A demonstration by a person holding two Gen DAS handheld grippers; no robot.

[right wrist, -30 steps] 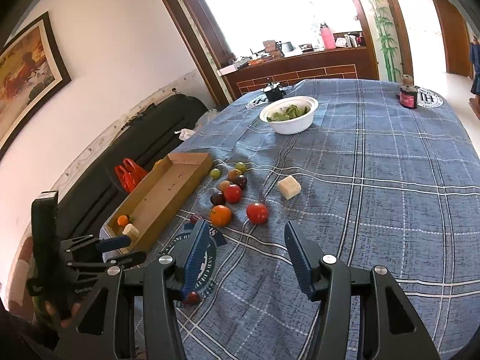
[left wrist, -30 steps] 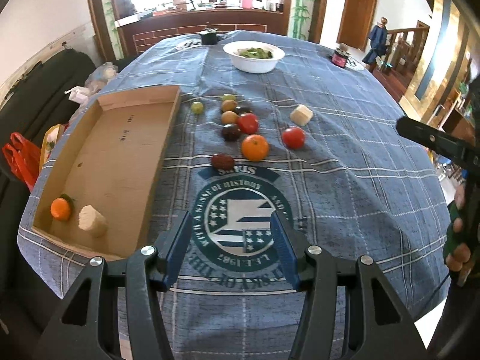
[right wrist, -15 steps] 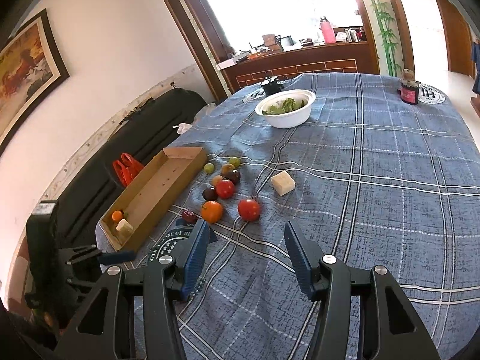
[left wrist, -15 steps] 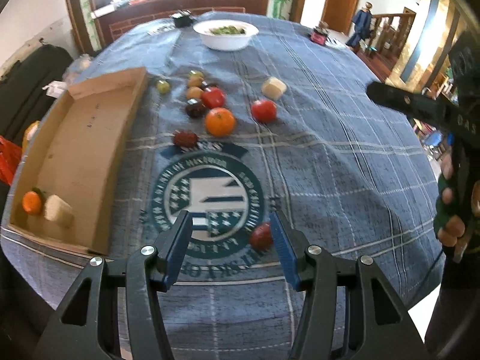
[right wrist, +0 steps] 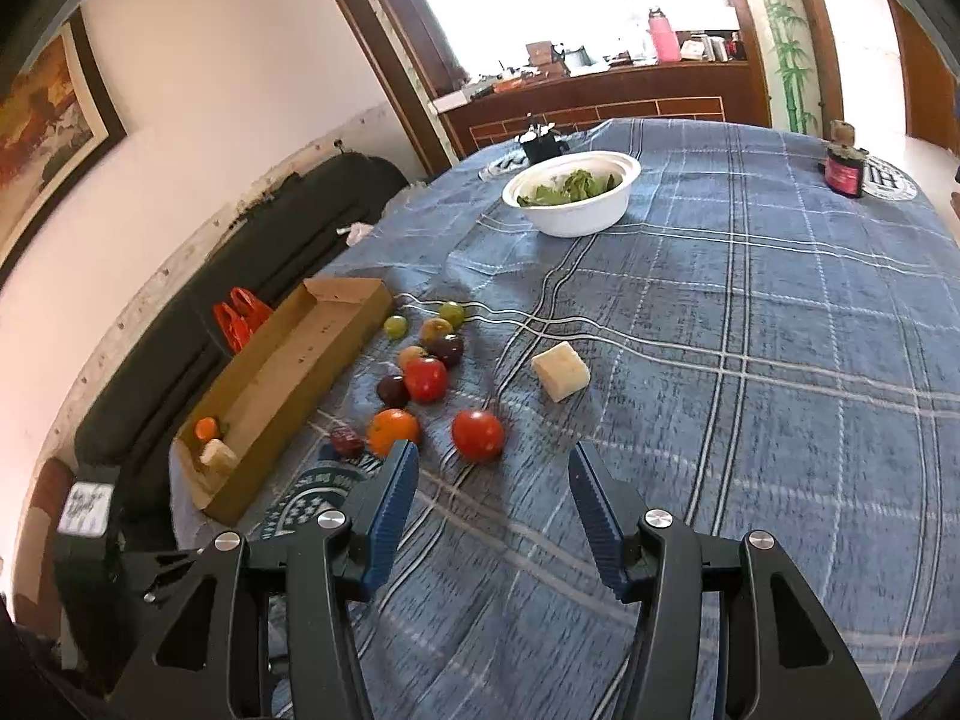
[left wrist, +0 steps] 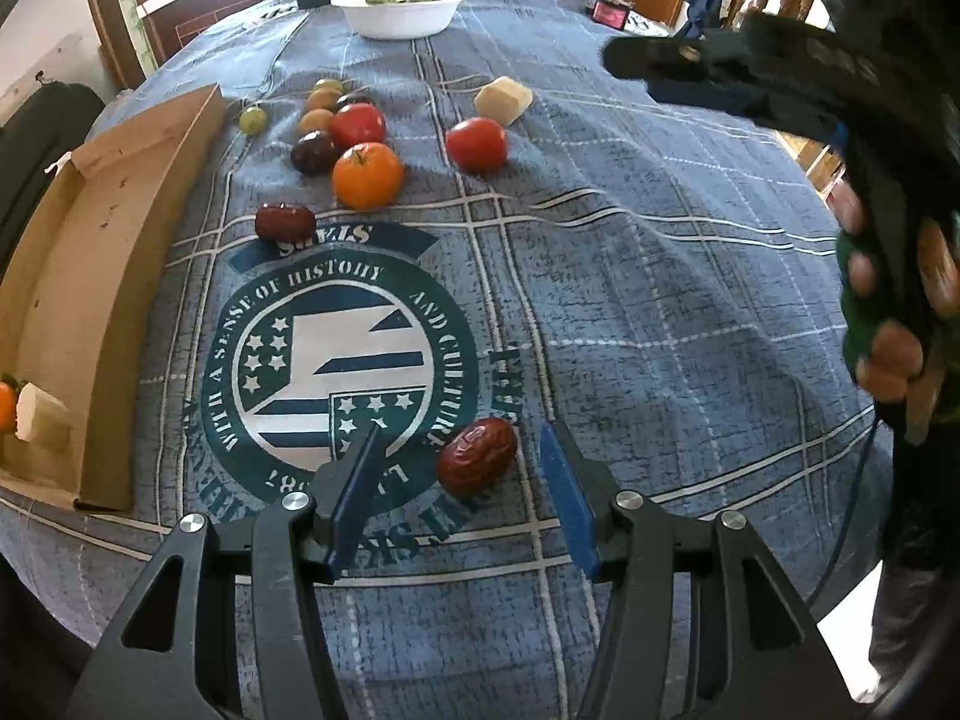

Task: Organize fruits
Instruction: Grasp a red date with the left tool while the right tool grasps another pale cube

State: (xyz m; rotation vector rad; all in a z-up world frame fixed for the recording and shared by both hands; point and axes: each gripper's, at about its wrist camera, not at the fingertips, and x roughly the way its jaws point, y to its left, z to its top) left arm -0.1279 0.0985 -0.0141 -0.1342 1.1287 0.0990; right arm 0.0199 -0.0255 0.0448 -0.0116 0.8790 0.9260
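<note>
My left gripper (left wrist: 459, 450) is open, low over the blue cloth, with a red date (left wrist: 476, 464) lying between its fingers, untouched. A second date (left wrist: 285, 222), an orange (left wrist: 367, 175), tomatoes (left wrist: 477, 144) and small plums and grapes lie further out. The cardboard tray (left wrist: 96, 276) at left holds a small orange (left wrist: 6, 405) and a pale chunk (left wrist: 39, 420). My right gripper (right wrist: 489, 468) is open and empty, above the cloth near a tomato (right wrist: 477, 435) and the orange (right wrist: 393, 431). The tray (right wrist: 288, 384) lies to its left.
A white bowl of greens (left wrist: 401, 9) stands at the far side, also in the right wrist view (right wrist: 573, 192). A pale cube (right wrist: 561, 371) lies right of the fruits. A dark jar (right wrist: 845, 165) stands far right. A black sofa (right wrist: 198, 300) runs along the table's left edge.
My left gripper has dropped and moved forward, so the near date now lies between its fingers. My right gripper has moved forward towards the fruit cluster.
</note>
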